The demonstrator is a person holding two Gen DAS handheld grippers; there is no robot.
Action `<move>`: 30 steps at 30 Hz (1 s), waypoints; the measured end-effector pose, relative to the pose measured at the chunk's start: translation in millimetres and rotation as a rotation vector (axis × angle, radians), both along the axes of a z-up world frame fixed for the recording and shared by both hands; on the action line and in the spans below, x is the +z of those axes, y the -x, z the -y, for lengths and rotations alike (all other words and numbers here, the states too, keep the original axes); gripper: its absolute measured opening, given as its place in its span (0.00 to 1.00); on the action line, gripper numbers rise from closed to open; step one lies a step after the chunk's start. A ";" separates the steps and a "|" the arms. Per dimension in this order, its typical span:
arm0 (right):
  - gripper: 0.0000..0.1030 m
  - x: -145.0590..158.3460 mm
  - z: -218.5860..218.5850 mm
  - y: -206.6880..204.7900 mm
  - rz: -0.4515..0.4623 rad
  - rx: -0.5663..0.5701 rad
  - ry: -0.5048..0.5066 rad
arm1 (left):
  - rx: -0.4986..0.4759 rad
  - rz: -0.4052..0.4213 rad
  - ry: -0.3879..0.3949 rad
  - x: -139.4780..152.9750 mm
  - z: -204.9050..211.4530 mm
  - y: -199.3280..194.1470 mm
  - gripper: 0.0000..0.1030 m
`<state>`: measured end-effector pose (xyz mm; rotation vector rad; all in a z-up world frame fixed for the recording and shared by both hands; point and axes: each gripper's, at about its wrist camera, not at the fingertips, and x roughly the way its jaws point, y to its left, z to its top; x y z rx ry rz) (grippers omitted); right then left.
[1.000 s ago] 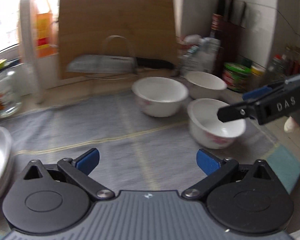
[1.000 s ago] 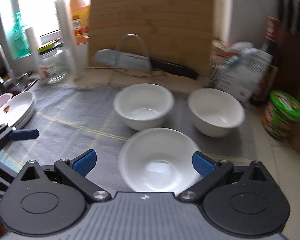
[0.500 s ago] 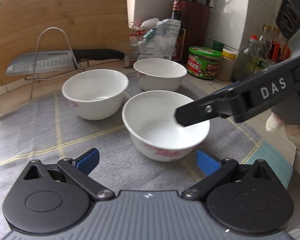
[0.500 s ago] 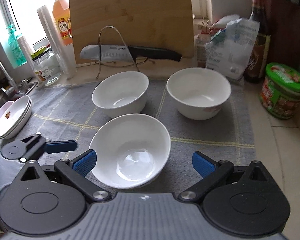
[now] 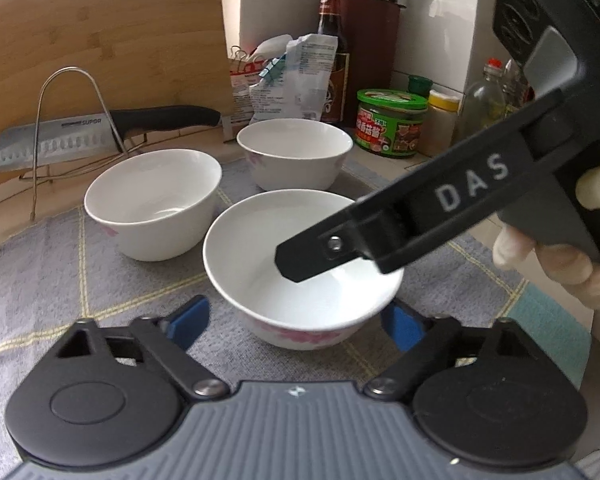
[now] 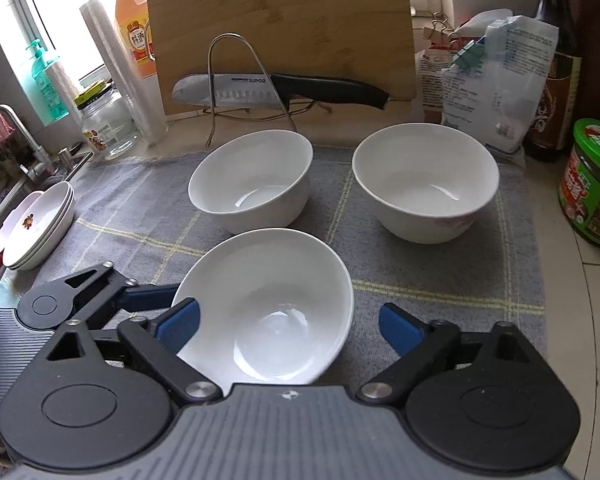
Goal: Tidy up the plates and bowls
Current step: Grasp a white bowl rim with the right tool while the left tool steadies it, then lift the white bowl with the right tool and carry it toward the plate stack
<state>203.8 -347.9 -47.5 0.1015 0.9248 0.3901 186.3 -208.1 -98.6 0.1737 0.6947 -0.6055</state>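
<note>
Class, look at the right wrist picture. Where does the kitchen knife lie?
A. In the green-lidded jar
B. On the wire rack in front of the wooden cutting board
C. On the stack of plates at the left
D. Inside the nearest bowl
B: the knife rests across the wire rack, in front of the upright cutting board, behind the bowls.

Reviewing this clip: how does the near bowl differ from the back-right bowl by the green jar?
The near bowl sits between both open tools, left tool and right tool; the back-right bowl stands free. The near bowl looks tilted, the back-right level. Both are white, empty, with pink print outside, on the grey mat.
</note>
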 end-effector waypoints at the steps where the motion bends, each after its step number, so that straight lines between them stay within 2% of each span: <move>1: 0.89 0.0 0.1 -0.7 -0.001 0.005 -0.001 | -0.003 0.000 0.003 0.0 0.2 0.3 0.85; 8: 0.81 0.6 -3.3 -4.5 0.000 0.033 -0.012 | -0.016 0.013 -0.007 0.7 1.3 1.1 0.83; 17: 0.77 -0.7 -2.6 -7.6 -0.002 0.035 -0.021 | -0.025 0.027 -0.017 1.9 1.5 3.4 0.83; 30: 0.77 12.3 -20.6 5.6 -0.002 0.050 -0.021 | -0.007 0.019 -0.022 14.2 -15.0 19.0 0.83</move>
